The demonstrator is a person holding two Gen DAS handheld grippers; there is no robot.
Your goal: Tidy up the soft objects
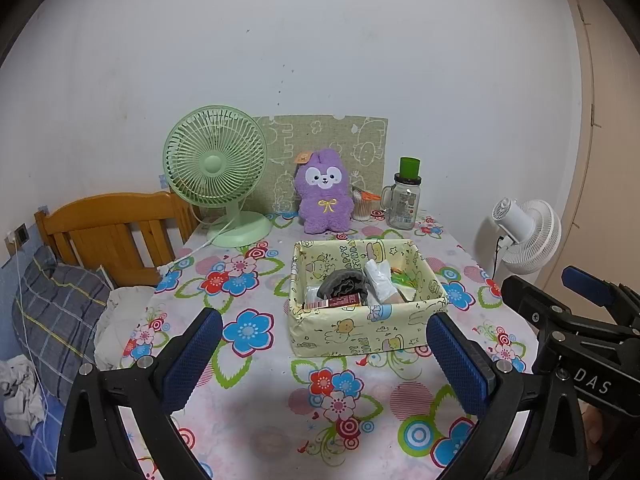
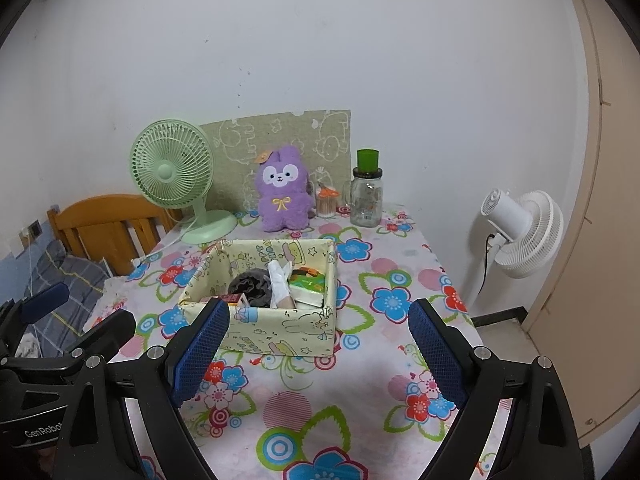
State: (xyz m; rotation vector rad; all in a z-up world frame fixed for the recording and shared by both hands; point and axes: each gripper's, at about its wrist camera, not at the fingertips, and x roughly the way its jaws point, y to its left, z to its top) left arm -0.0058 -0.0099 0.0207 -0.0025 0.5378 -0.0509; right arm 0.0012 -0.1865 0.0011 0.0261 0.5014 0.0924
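**Both claws open and empty, soft items waiting on the surface**

The surface [image 1: 256, 420], covered in a floral cloth, carries everything relevant. At 10 o'clock in the left wrist view stands a green desk fan [image 1: 216, 168]; a patterned board [image 1: 340, 140] leans on the wall behind it at 12 o'clock.

The paper-wrapped box [image 1: 372, 328] sits at the centre of the surface. It holds a dark grey fabric item [image 1: 342, 285], a white glove [image 1: 379, 278], a small red carton [image 1: 344, 301] and other packets that are too crowded to identify.

The purple plush toy [image 1: 326, 192] stands upright at 12 o'clock, behind the box and apart from it, against the board. Just beside it at 1 o'clock are a cotton-swab pot [image 1: 363, 210] and a glass jar [image 1: 402, 208] with a green cap.

Handling estimate: the plush appears light, compressible and non-fragile. Its pile gives the padded fingers good friction. Take hold across the torso, below the face, where the body is thickest; the ears and limbs probably flex and let it swing. The jar looks breakable, so approach the plush from the 9 o'clock side.

The left claw [image 1: 324, 360] stands wide open with nothing between its fingers, hovering short of the box. The right claw [image 2: 320, 354] is likewise spread wide and empty, its left finger overlapping the near box corner in view; contact cannot be confirmed.
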